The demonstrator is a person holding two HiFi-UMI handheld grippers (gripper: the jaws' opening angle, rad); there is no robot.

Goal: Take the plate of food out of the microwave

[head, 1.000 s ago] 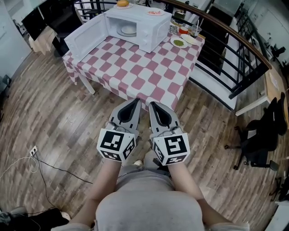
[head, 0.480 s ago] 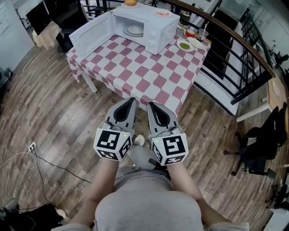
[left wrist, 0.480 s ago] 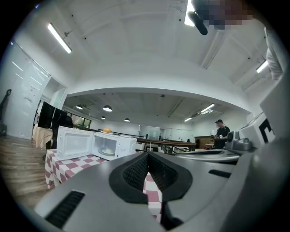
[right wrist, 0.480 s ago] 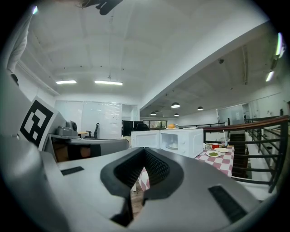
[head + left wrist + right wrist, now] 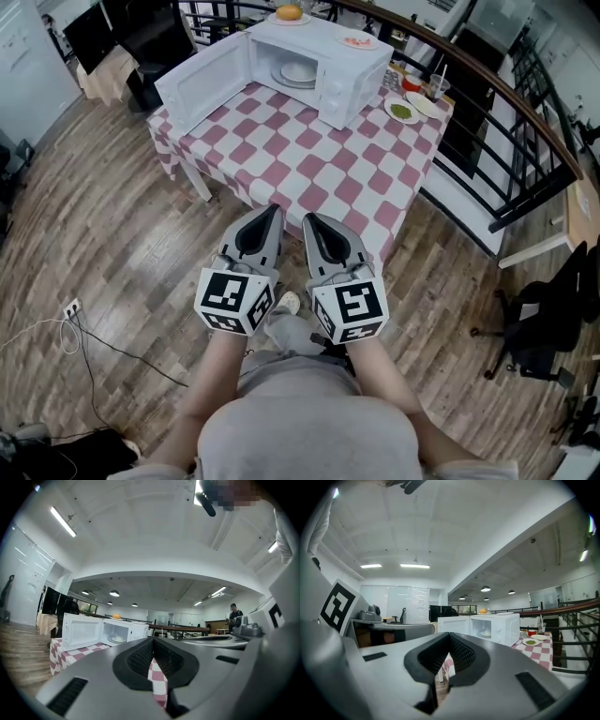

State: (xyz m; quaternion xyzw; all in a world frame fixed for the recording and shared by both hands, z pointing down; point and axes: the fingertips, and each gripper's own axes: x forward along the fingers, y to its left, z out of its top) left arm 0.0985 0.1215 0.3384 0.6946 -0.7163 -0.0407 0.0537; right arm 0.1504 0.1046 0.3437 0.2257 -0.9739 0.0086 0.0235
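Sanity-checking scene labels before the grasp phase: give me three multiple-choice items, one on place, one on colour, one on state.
1. Where is the plate? A on the floor; B inside the microwave; C on a chair.
2. The tablecloth is: A red and white checks; B plain blue; C green stripes.
3. The microwave door is: A shut; B missing; C open.
Answers: B, the plate shows inside the microwave's opening; A, checks run all over the cloth; C, the door stands swung out to the side.
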